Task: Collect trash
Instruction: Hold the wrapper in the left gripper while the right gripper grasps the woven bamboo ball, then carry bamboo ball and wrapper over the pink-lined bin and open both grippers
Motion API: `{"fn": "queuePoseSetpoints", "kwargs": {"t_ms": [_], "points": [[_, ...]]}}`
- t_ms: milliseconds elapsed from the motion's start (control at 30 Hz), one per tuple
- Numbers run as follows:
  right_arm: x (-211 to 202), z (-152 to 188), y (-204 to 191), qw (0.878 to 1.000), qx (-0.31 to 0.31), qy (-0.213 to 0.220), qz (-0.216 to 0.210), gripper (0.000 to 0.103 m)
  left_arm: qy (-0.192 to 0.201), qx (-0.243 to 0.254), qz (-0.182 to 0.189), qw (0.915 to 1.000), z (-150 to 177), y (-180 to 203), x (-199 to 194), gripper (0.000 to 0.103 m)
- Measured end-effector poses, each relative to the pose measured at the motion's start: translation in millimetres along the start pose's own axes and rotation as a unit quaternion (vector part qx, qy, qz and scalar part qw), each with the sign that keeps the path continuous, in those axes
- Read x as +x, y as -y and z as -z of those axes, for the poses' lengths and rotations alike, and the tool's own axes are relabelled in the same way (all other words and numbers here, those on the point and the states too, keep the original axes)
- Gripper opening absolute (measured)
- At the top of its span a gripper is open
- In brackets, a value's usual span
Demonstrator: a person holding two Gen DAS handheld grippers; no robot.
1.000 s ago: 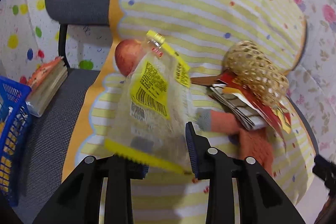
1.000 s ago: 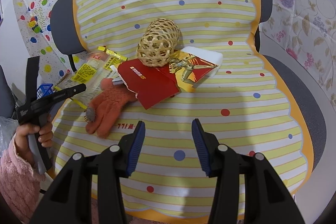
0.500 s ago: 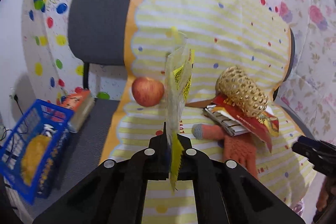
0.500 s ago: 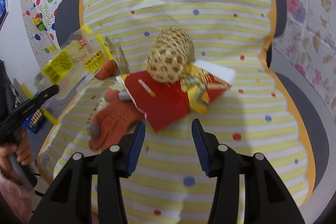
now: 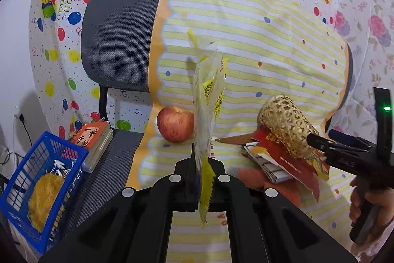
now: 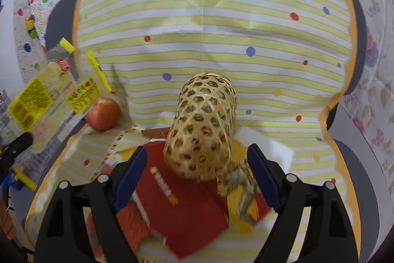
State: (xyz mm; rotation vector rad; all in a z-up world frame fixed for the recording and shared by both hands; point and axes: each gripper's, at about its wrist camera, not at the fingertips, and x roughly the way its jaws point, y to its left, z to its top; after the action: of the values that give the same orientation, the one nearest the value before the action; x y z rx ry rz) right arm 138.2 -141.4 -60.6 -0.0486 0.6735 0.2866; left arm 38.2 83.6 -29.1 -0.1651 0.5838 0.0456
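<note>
My left gripper (image 5: 200, 164) is shut on a clear plastic wrapper with yellow labels (image 5: 206, 100) and holds it upright above the chair seat. The wrapper also shows at the left of the right wrist view (image 6: 46, 95). My right gripper (image 6: 197, 169) is open, its fingers on either side of a woven bamboo basket (image 6: 203, 125) that lies on a red packet (image 6: 182, 208) and a yellow packet (image 6: 242, 199). The right gripper also shows in the left wrist view (image 5: 344, 154), beside the basket (image 5: 285, 125).
A red apple (image 5: 174, 123) sits on the striped cloth (image 5: 258, 46) over the chair. An orange glove (image 6: 123, 221) lies under the packets. A blue crate (image 5: 39, 186) with yellow stuff and an orange book (image 5: 93, 139) stand at the left.
My left gripper closed on the wrapper and lifted it up and back from the seat. My right gripper moved forward until its fingers flank the basket.
</note>
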Motion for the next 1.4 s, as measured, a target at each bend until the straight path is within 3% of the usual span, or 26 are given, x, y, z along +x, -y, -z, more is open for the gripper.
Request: {"fn": "queuePoseSetpoints", "kwargs": {"t_ms": [233,433,567,867,1167,1400], "points": [[38,-6,-4,0.999,0.001,-0.023,0.024,0.081,-0.016,-0.004,0.001,0.9999,2,-1,15,0.001],[38,5,-7,0.999,0.001,-0.025,0.044,0.081,-0.020,-0.004,0.000,0.9998,6,-1,14,0.001],[29,4,-4,0.999,0.006,-0.017,0.050,0.071,-0.018,-0.005,0.000,0.9998,5,1,8,0.001],[-90,-20,1,0.996,0.003,0.085,0.021,0.070,0.026,0.005,0.027,0.9993,-7,14,-44,0.001],[-163,41,18,0.997,0.026,0.071,0.000,0.071,0.034,0.044,0.075,0.9957,18,57,-92,0.001],[-207,94,35,0.996,0.055,0.060,0.027,0.071,0.014,0.073,0.128,0.9890,54,98,-109,0.001]]}}
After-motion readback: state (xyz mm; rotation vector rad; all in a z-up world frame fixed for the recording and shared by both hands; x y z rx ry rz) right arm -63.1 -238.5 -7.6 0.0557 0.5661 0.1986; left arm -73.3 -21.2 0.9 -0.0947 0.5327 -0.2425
